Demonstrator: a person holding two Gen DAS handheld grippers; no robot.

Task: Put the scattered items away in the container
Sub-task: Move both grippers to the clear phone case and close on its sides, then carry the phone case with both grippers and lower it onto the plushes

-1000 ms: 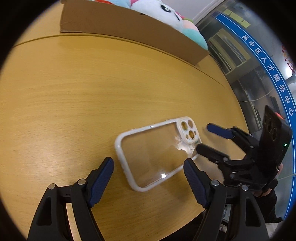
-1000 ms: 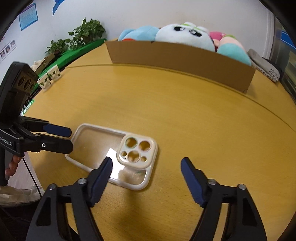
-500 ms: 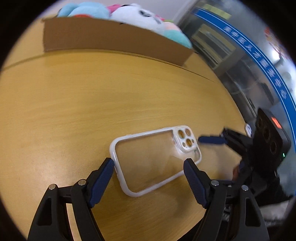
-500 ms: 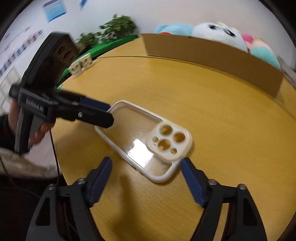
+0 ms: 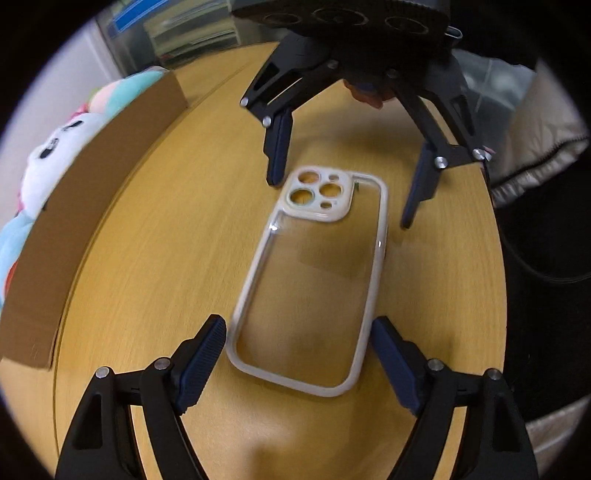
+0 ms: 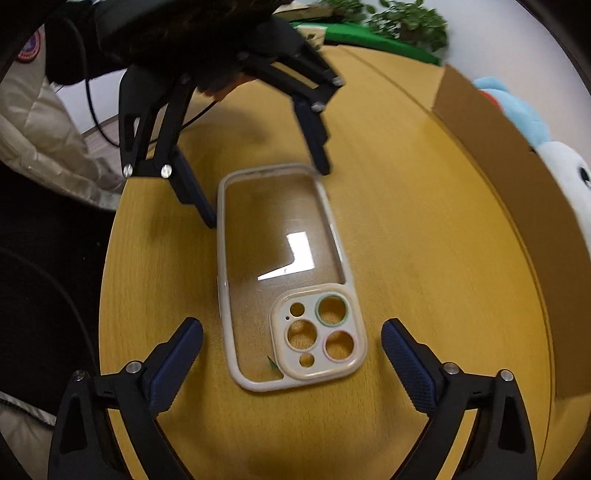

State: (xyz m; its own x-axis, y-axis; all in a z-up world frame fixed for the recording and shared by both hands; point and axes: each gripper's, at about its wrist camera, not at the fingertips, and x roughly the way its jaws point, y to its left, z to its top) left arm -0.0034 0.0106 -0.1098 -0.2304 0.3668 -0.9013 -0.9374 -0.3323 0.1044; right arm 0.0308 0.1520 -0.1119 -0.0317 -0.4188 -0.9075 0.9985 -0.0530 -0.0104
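A clear phone case (image 5: 314, 280) with a cream rim and camera block lies flat on the round wooden table (image 5: 155, 266). My left gripper (image 5: 297, 363) straddles the plain end, its jaws opening and the pads clear of the rim. My right gripper (image 5: 339, 204) faces it from the far end, hanging over the camera block. In the right wrist view the case (image 6: 280, 258) runs lengthwise, the right gripper (image 6: 291, 363) stands wide open around the camera end, and the left gripper (image 6: 266, 196) hovers at the far end. The cardboard box (image 5: 92, 192) holds plush toys (image 5: 48, 155).
The cardboard box (image 6: 517, 184) lines the table's right side in the right wrist view, with plush toys (image 6: 565, 166) inside. A person's padded jacket (image 6: 37, 129) is just past the table edge. Green plants (image 6: 406, 22) stand beyond the table.
Both grippers have rolled round and now face each other along the case's length, one at each end. The right jaws have spread much wider, the left a little.
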